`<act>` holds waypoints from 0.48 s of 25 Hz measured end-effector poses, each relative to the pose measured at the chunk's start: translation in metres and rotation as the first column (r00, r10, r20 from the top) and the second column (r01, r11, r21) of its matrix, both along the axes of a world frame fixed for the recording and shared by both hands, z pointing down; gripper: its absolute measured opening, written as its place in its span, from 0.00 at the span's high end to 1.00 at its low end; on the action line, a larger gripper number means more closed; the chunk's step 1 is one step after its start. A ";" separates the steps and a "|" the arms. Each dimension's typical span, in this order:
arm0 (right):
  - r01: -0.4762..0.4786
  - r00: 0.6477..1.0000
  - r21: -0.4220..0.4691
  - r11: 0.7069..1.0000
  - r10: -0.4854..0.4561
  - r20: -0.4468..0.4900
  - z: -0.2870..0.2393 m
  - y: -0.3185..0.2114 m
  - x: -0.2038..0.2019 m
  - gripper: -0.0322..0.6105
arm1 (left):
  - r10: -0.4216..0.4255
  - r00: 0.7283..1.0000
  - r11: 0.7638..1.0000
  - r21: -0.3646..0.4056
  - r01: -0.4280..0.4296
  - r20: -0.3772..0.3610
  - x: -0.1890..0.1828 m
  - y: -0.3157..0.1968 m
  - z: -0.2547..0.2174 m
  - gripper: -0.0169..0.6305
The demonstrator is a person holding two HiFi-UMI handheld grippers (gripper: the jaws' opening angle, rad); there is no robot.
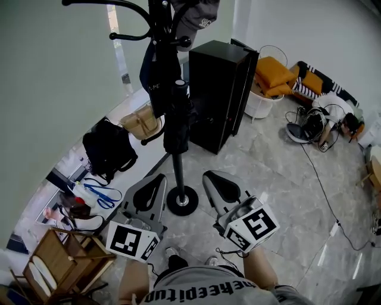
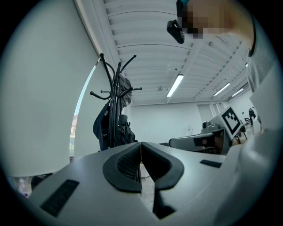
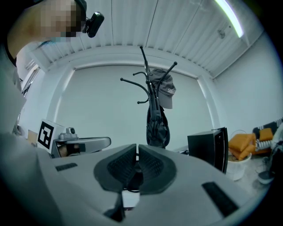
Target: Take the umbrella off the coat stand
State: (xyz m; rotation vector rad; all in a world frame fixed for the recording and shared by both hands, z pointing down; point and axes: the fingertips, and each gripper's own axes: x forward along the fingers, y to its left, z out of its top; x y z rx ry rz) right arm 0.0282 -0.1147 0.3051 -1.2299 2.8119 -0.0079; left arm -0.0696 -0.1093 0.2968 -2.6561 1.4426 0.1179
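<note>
The black coat stand point(image 1: 178, 173) rises from a round base in front of me. A folded black umbrella point(image 1: 177, 122) hangs along its pole, below a dark blue bag point(image 1: 156, 74) and a grey cap point(image 1: 199, 18). My left gripper point(image 1: 158, 179) is low, just left of the base, shut with nothing in it. My right gripper point(image 1: 213, 176) is just right of the base, also shut and empty. Both point at the stand from a short distance away. The left gripper view shows the left gripper point(image 2: 140, 149) with the umbrella point(image 2: 125, 130) beyond it. The right gripper view shows the right gripper point(image 3: 137, 150) and the umbrella point(image 3: 157, 128).
A tall black cabinet point(image 1: 220, 89) stands right behind the stand. A black backpack point(image 1: 107, 146) and a tan bag point(image 1: 141, 122) lie to the left, a wooden chair point(image 1: 59, 262) near left. A white basket with orange cushions point(image 1: 271, 80) and cables point(image 1: 321, 190) are on the right.
</note>
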 end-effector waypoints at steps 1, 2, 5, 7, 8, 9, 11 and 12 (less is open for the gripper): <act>-0.009 1.000 0.000 1.000 0.009 0.000 0.000 -0.001 -0.003 0.93 | 0.008 1.000 1.000 0.000 -0.008 -0.001 -0.003 -0.002 0.000 0.95; -0.017 1.000 0.000 1.000 0.017 0.001 0.001 -0.003 -0.005 0.93 | 0.015 1.000 1.000 0.000 -0.015 -0.002 -0.006 -0.005 0.001 0.95; -0.041 0.999 -0.001 0.999 0.041 0.002 0.002 -0.008 -0.012 0.93 | 0.036 0.999 0.999 0.001 -0.036 -0.001 -0.013 -0.011 0.002 0.95; -0.055 0.998 -0.001 0.999 0.055 0.004 0.001 -0.011 -0.015 0.93 | 0.049 0.999 0.999 0.001 -0.049 0.000 -0.017 -0.016 0.001 0.95; -0.061 0.998 -0.002 0.998 0.061 0.005 0.001 -0.013 -0.017 0.93 | 0.055 0.998 0.998 0.000 -0.055 -0.001 -0.019 -0.019 0.001 0.95; -0.067 0.998 -0.003 0.998 0.067 0.007 0.000 -0.015 -0.019 0.93 | 0.060 0.998 0.998 0.000 -0.060 -0.001 -0.021 -0.021 0.000 0.95; -0.080 0.997 -0.004 0.997 0.080 0.008 0.000 -0.019 -0.024 0.93 | 0.071 0.997 0.997 -0.002 -0.071 -0.003 -0.026 -0.026 0.001 0.95; -0.087 0.996 -0.004 0.996 0.087 0.008 0.001 -0.021 -0.026 0.93 | 0.077 0.997 0.997 -0.002 -0.077 -0.004 -0.029 -0.028 0.001 0.95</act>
